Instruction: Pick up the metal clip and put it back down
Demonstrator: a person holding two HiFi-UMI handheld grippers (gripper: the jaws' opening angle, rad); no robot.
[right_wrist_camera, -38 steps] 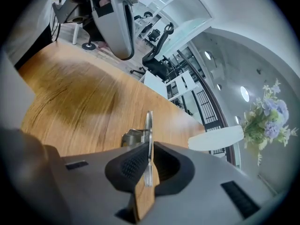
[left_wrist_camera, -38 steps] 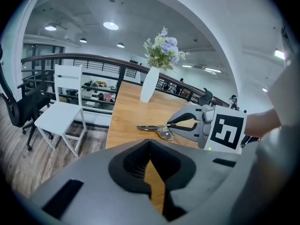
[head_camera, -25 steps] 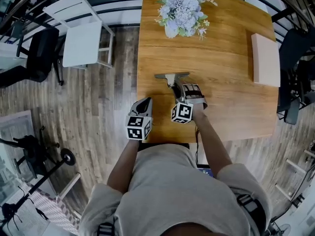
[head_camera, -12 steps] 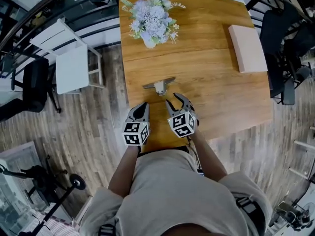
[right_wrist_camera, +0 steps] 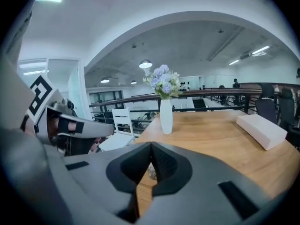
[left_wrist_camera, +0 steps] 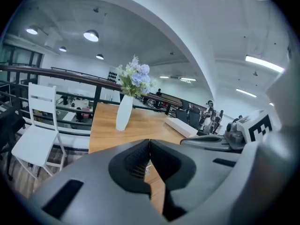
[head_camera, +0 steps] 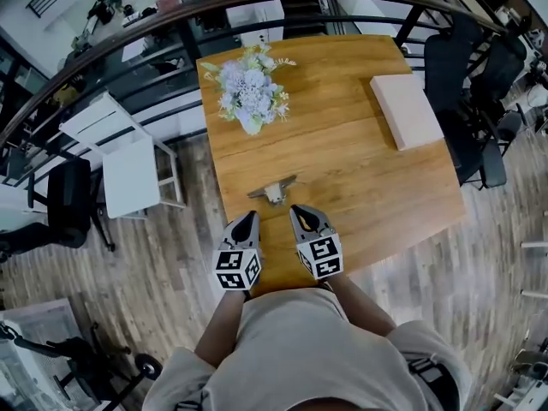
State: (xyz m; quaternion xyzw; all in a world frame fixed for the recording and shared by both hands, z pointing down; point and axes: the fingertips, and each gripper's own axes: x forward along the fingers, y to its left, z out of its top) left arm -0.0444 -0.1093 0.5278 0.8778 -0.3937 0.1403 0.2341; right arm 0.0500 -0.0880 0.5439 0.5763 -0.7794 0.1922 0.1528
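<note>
The metal clip (head_camera: pixel 274 191) lies on the wooden table (head_camera: pixel 368 187) near its front edge, with nothing touching it. My right gripper (head_camera: pixel 296 211) is a short way behind the clip, its jaws shut with nothing in them. My left gripper (head_camera: pixel 250 216) hovers beside it over the table's front left corner, also shut and empty. In the left gripper view the left gripper (left_wrist_camera: pixel 149 142) has its tips meeting. In the right gripper view the right gripper (right_wrist_camera: pixel 151 146) is pressed together, and a small bit of the clip (right_wrist_camera: pixel 152 172) shows through the gap below its tips.
A white vase of pale blue flowers (head_camera: pixel 248 101) stands at the table's far left. A flat pale box (head_camera: pixel 407 110) lies at the far right. A white chair (head_camera: pixel 128 157) stands on the floor to the left, a dark railing (head_camera: pixel 171 28) runs behind, and office chairs (head_camera: pixel 467 84) are to the right.
My right gripper has drawn back from the clip toward the table's front edge and its jaws have gone from open to shut. The clip stays on the table. The head view has pulled back.
</note>
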